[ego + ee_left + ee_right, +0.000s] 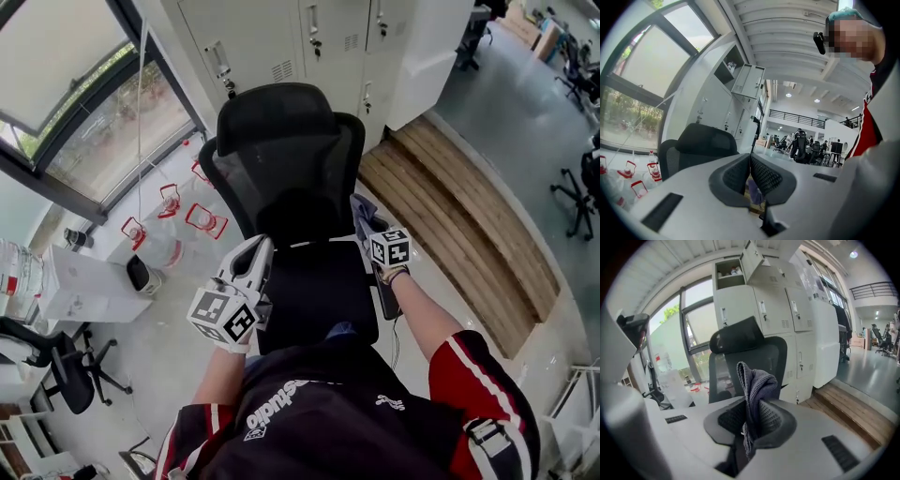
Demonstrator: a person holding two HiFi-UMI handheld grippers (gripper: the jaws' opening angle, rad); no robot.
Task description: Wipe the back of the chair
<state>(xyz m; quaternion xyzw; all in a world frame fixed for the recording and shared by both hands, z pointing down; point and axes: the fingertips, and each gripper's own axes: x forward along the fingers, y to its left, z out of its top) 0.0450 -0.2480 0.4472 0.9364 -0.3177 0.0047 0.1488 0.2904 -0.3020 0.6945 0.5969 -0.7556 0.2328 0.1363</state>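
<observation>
One black chair [281,122] stands just ahead of both grippers. The right gripper [750,413] pinches one grey cloth [757,380]. The left gripper [750,164] is closed on nothing.

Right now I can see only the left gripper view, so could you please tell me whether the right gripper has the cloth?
Observer: Yes, the right gripper is shut on a grey cloth, which sticks up above its jaws.
Operator: Where is it relative to the chair?
Observer: The head view shows it at the right edge of the office chair's backrest; contact I cannot tell.
Operator: And my left gripper?
Observer: The left gripper is nearer the person, beside the seat's left edge.
</observation>
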